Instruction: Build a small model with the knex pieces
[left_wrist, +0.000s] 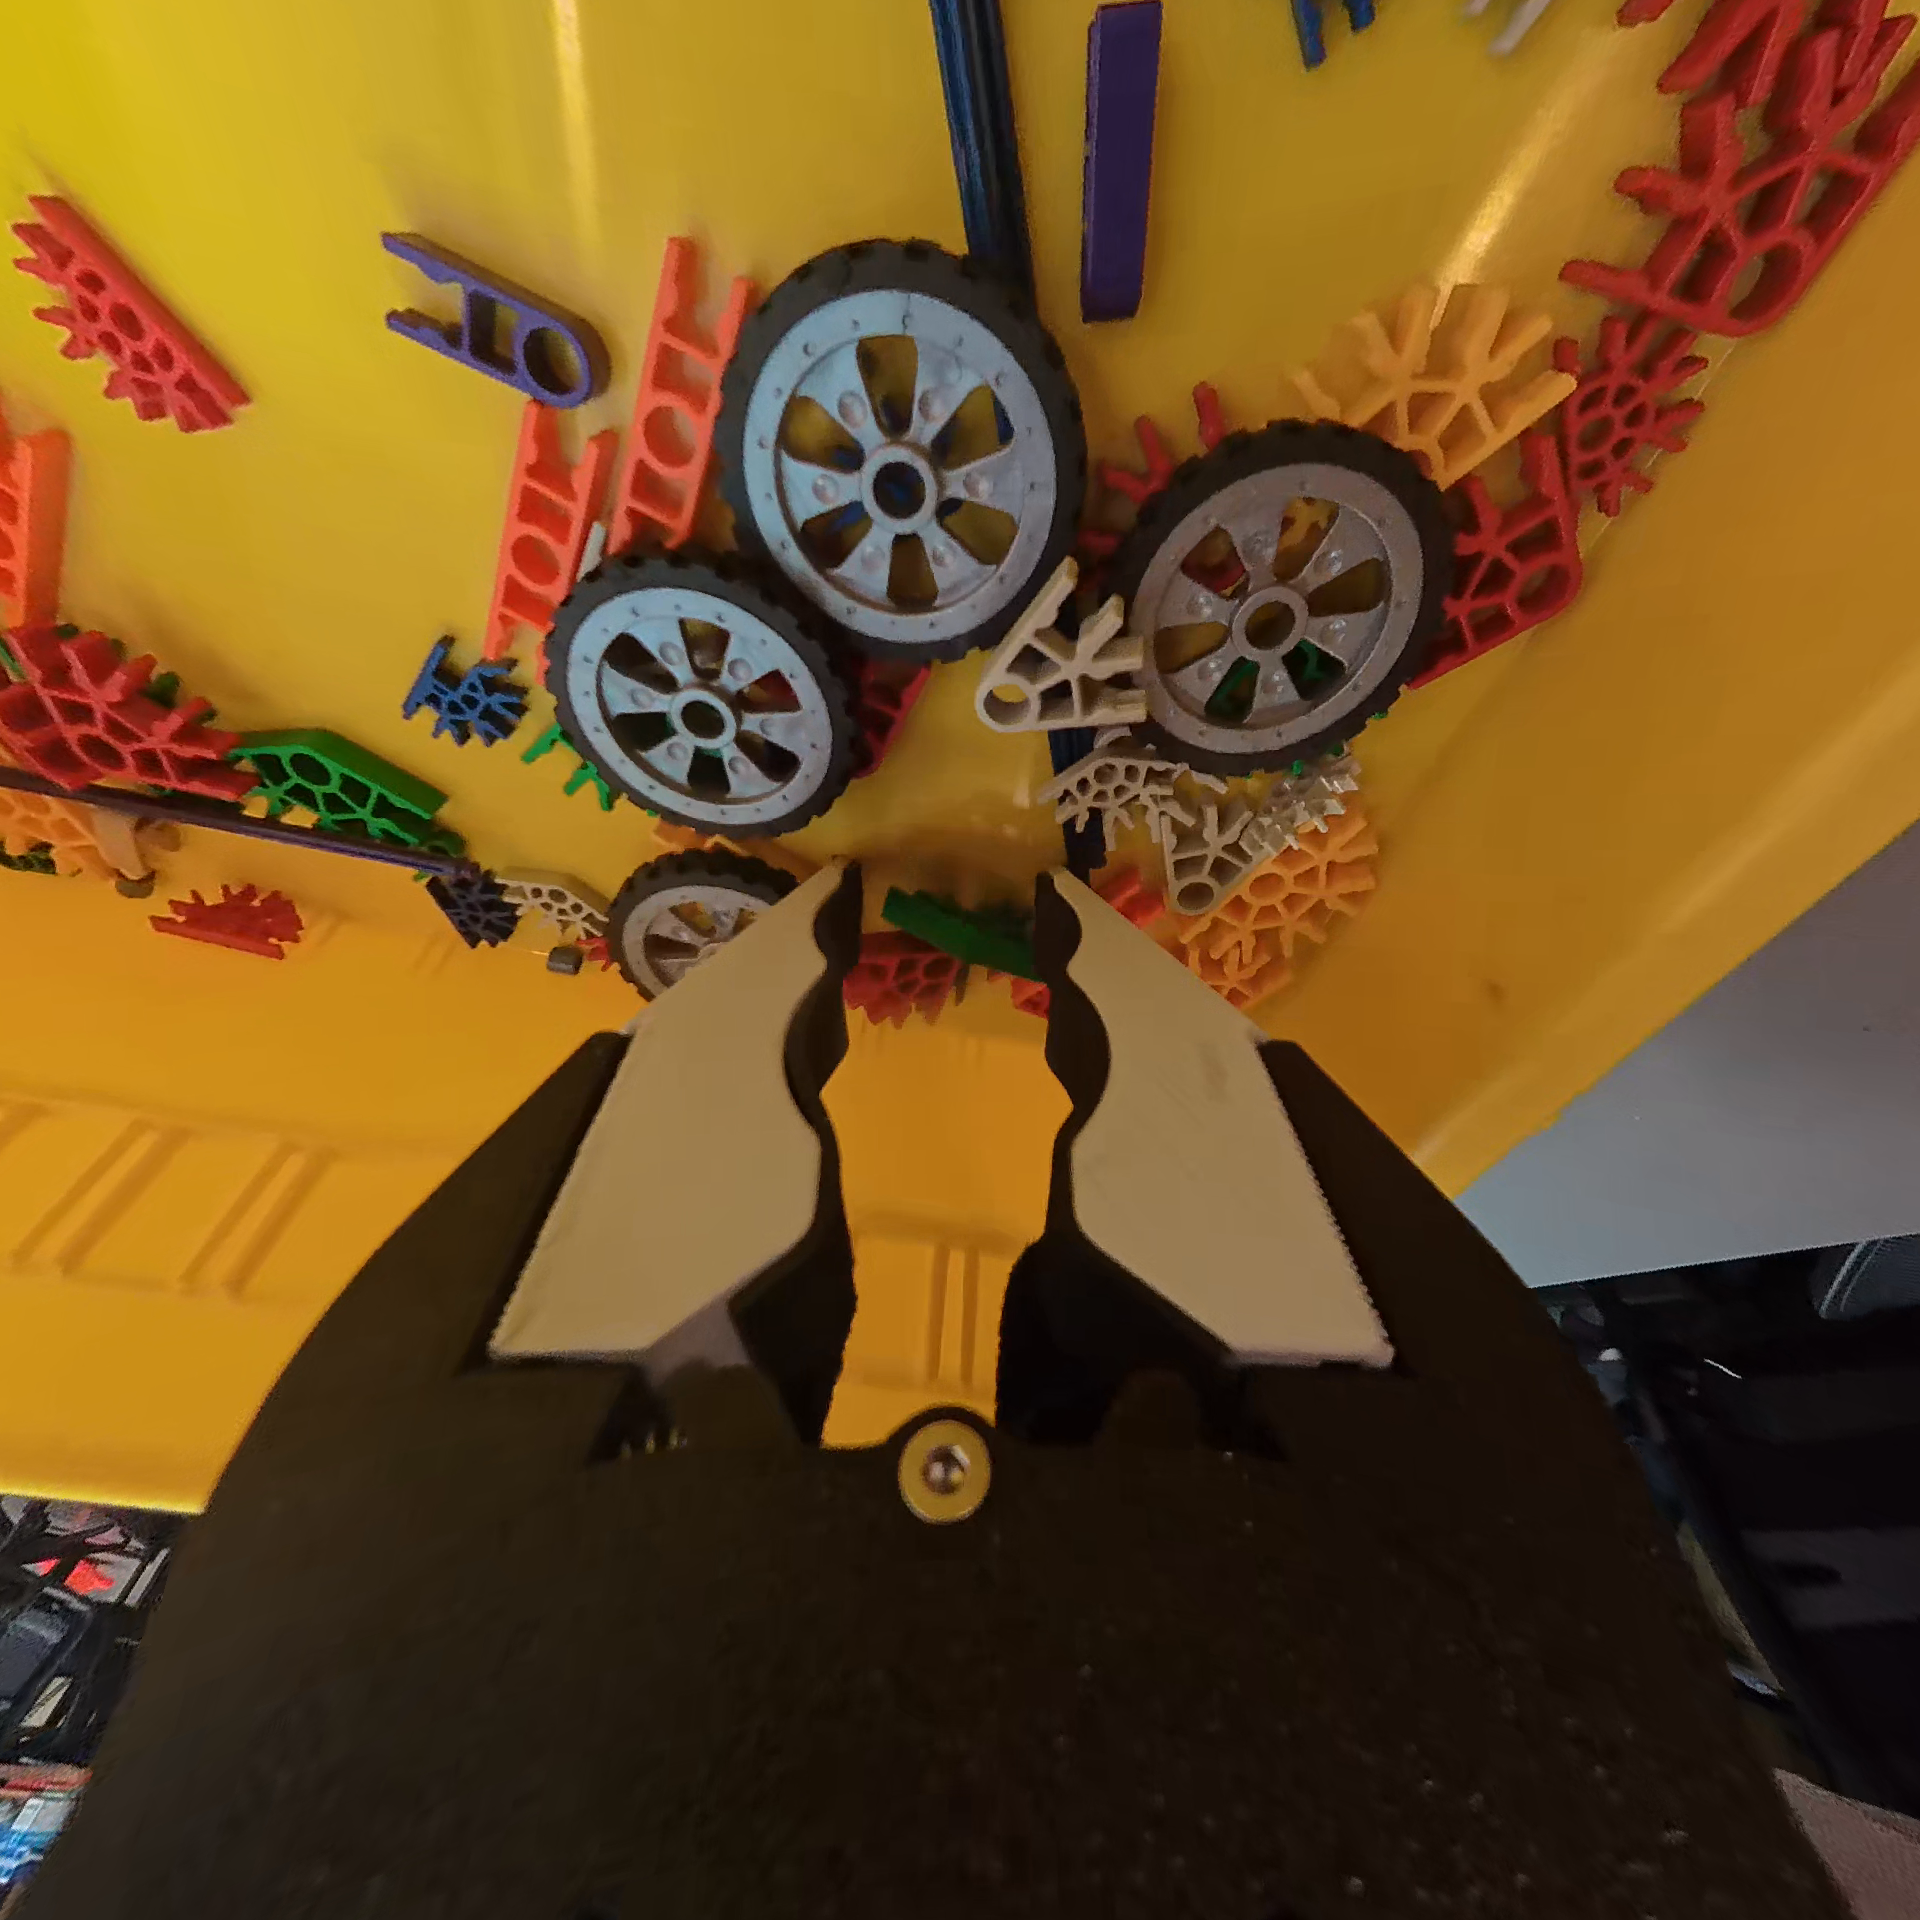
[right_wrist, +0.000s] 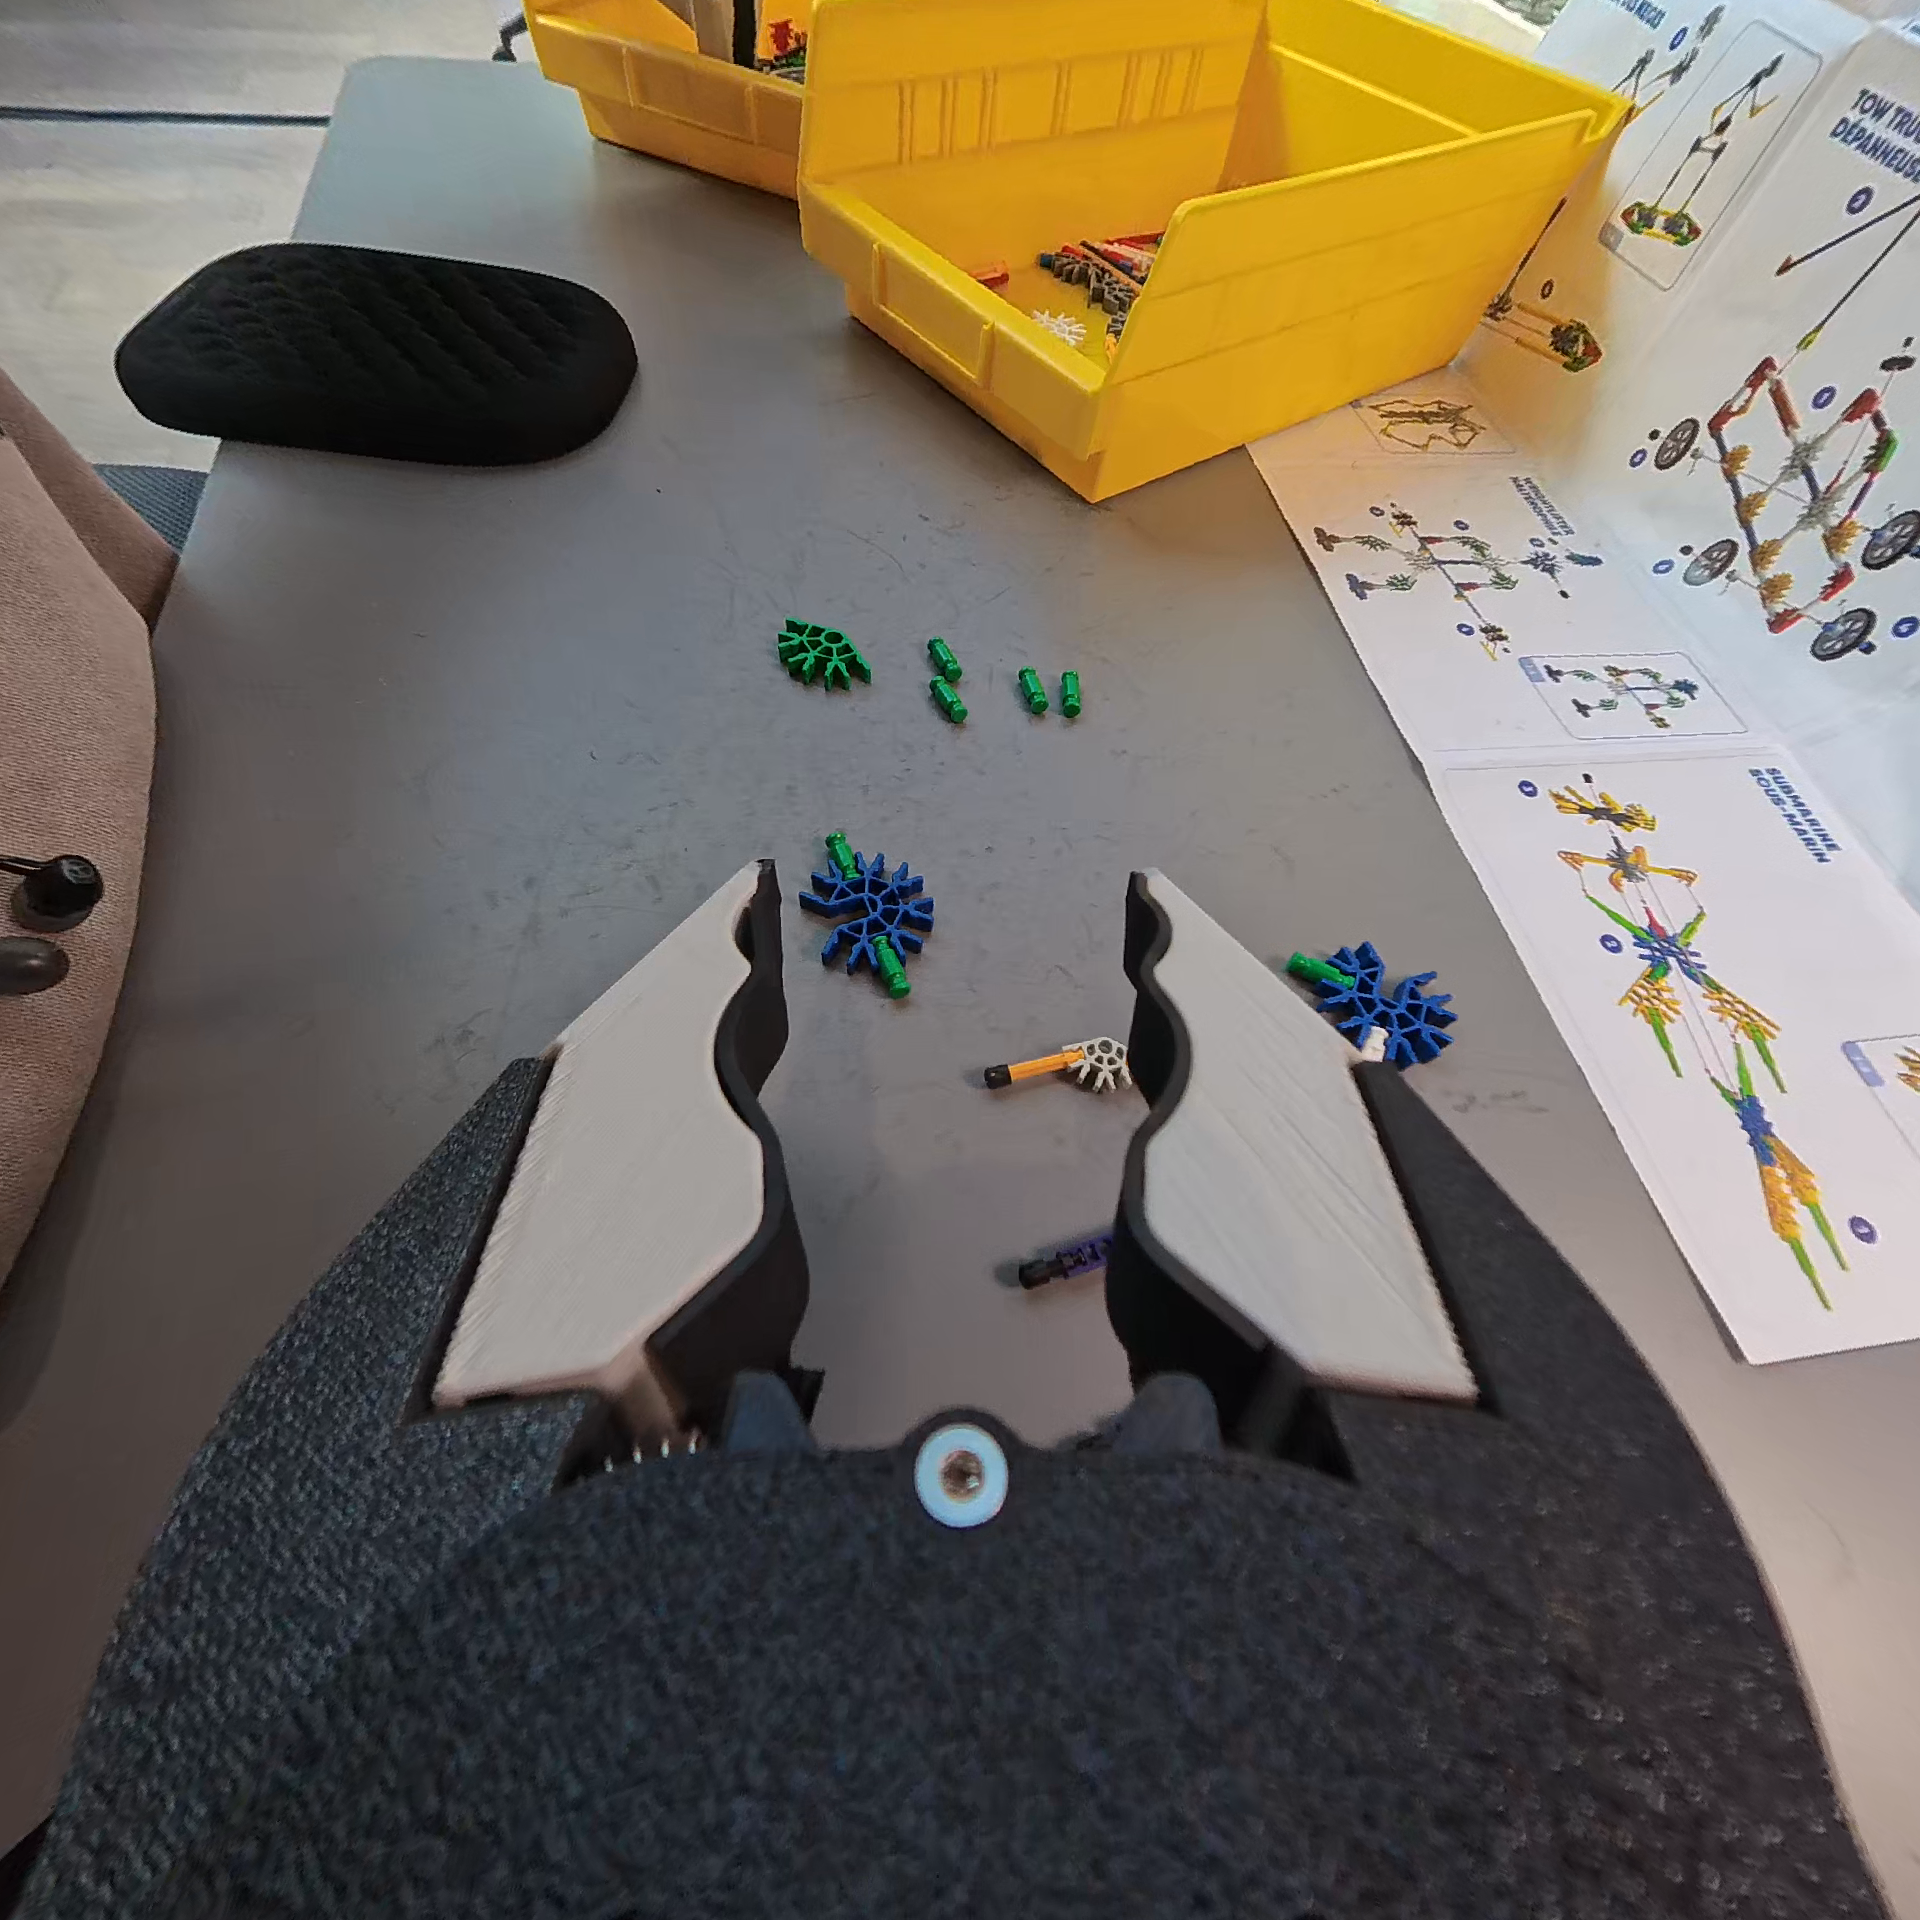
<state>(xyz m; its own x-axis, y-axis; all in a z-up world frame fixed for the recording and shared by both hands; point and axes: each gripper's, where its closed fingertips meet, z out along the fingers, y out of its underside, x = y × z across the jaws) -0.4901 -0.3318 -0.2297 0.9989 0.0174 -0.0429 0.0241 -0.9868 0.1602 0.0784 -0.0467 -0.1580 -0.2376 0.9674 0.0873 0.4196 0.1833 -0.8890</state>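
Left gripper (left_wrist: 948, 883) released, poised in bin (left_wrist: 312, 1039) over green piece (left_wrist: 956, 928), perhaps aligned to straddle it. Right gripper (right_wrist: 951, 878) released above table (right_wrist: 520, 727), near blue connector (right_wrist: 868, 914).

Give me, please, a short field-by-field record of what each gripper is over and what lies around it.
left gripper: open, inside a yellow bin, tips near a green connector
bin contents: three large wheels, a small wheel, mixed connectors
right gripper: open, empty, above the grey table
between its fingers: yellow rod with white connector
farther: blue connector, four loose green rods, instruction sheet
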